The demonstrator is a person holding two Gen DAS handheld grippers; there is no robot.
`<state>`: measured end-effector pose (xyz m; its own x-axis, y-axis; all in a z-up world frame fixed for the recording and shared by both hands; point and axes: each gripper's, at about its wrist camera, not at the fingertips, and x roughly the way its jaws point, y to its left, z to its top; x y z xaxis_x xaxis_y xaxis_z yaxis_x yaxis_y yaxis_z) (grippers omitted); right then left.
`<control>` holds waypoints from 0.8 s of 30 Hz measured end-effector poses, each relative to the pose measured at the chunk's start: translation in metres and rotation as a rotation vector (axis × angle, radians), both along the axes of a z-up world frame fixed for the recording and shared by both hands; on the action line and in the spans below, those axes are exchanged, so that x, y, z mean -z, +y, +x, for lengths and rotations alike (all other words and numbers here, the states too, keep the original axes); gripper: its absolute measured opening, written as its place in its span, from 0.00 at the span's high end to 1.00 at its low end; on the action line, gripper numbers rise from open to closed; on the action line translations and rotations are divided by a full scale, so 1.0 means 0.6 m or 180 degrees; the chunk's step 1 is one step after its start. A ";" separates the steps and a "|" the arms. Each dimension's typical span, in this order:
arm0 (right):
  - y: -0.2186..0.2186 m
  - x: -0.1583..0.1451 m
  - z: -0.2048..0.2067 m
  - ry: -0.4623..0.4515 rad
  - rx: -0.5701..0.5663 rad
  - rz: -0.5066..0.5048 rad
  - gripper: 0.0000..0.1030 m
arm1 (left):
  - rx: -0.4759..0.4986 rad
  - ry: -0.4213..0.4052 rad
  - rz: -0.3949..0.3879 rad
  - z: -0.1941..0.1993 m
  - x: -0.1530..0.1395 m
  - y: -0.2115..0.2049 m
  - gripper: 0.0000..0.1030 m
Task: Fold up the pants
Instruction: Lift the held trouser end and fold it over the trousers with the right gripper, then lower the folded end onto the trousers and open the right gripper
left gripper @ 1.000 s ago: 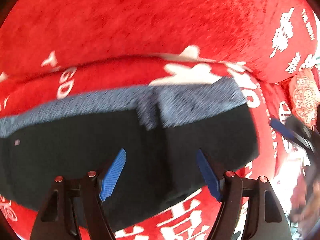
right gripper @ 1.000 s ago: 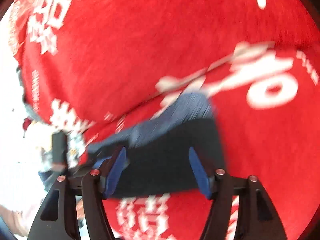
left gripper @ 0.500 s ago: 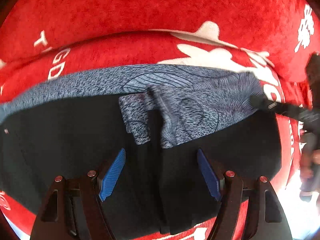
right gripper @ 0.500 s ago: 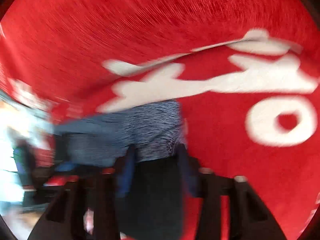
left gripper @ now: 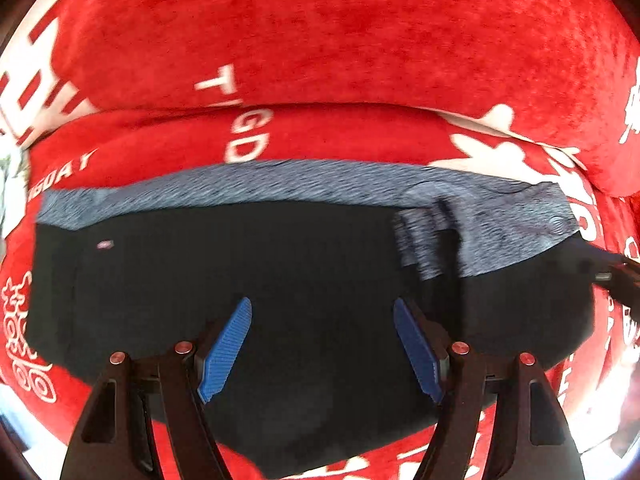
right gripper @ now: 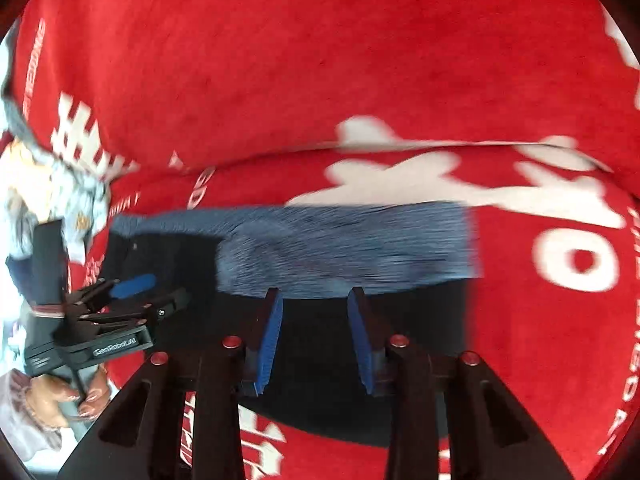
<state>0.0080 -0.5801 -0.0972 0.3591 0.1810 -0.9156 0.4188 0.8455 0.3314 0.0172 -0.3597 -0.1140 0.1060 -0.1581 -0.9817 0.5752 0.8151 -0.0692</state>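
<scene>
The pants are black with a grey-blue heathered band, lying folded into a wide flat rectangle on a red cloth. In the right wrist view the pants show their grey band ahead and black part below. My left gripper is open and empty, hovering over the black middle. My right gripper is open, narrower, over the black part near the grey band at the pants' right end. The left gripper also shows at the left of the right wrist view, held by a hand.
The red plush cloth with white lettering covers a seat and its backrest. The seam between seat and backrest runs just behind the pants. A person's hand is at the lower left.
The left gripper has shifted left along the pants, so the grey flap now sits to its right. The right gripper pulled back and swung, its jaws now open and clear of the cloth.
</scene>
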 end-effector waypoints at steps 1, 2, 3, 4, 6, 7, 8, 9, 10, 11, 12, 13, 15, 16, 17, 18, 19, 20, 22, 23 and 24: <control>0.009 0.025 0.016 0.0071 0.0009 0.0080 0.64 | -0.0016 -0.0005 0.0009 0.003 0.000 0.013 0.27; 0.021 0.051 0.034 0.0166 0.0055 0.0223 0.64 | -0.0031 -0.0014 0.0026 0.004 -0.002 0.022 0.27; 0.038 0.083 0.053 0.0234 0.0151 0.0382 0.64 | -0.0041 -0.0021 0.0043 0.002 -0.002 0.030 0.27; 0.053 0.086 0.072 0.0142 0.0194 0.0353 0.64 | -0.0051 -0.0022 0.0060 0.001 -0.002 0.044 0.27; 0.081 0.078 0.096 0.0014 0.0080 0.0702 0.64 | -0.0080 -0.0015 0.0088 -0.001 -0.003 0.073 0.27; 0.094 0.069 0.096 -0.0030 0.0018 0.0785 0.64 | -0.0099 -0.0012 0.0108 -0.001 -0.002 0.086 0.27; 0.108 0.054 0.096 -0.0062 -0.0087 0.0685 0.64 | -0.0123 0.0002 0.0142 -0.001 0.000 0.103 0.27; 0.123 0.032 0.089 -0.0065 -0.0188 0.0414 0.59 | -0.0149 0.0011 0.0164 -0.002 0.000 0.115 0.27; 0.136 0.011 0.075 -0.0056 -0.0242 0.0093 0.44 | -0.0179 0.0023 0.0169 -0.002 -0.001 0.127 0.27; 0.143 -0.001 0.064 -0.0045 -0.0275 -0.0114 0.37 | -0.0203 0.0036 0.0161 -0.001 -0.001 0.135 0.27; 0.155 -0.017 0.043 -0.0047 -0.0360 -0.0373 0.34 | -0.0219 0.0048 0.0148 -0.001 -0.003 0.143 0.27; 0.166 -0.027 0.026 -0.0051 -0.0495 -0.0547 0.34 | -0.0227 0.0052 0.0138 -0.002 -0.003 0.153 0.27; 0.191 -0.033 -0.006 0.0019 -0.0890 -0.0796 0.34 | -0.0218 0.0055 0.0147 -0.005 0.000 0.164 0.27; 0.218 -0.029 -0.018 0.0069 -0.1150 -0.0970 0.36 | -0.0219 0.0062 0.0151 -0.007 0.001 0.168 0.27; 0.237 -0.022 -0.027 0.0121 -0.1317 -0.1130 0.38 | -0.0229 0.0089 0.0156 -0.008 0.005 0.175 0.27; 0.248 -0.011 -0.025 0.0152 -0.1384 -0.1194 0.48 | -0.0236 0.0102 0.0164 -0.009 0.006 0.175 0.27; 0.247 -0.005 -0.023 0.0178 -0.1367 -0.1200 0.66 | -0.0254 0.0108 0.0174 -0.010 0.006 0.182 0.27; 0.240 0.003 -0.021 0.0197 -0.1275 -0.1148 0.73 | -0.0267 0.0101 0.0170 -0.010 0.003 0.188 0.27; 0.221 0.019 -0.005 0.0288 -0.0925 -0.0861 0.83 | -0.0293 0.0083 0.0160 -0.009 -0.001 0.204 0.27; 0.216 0.027 -0.001 0.0358 -0.0773 -0.0759 0.83 | -0.0308 0.0080 0.0172 -0.008 -0.002 0.214 0.27; 0.217 0.030 0.004 0.0393 -0.0682 -0.0706 0.85 | -0.0325 0.0085 0.0194 -0.006 -0.001 0.221 0.27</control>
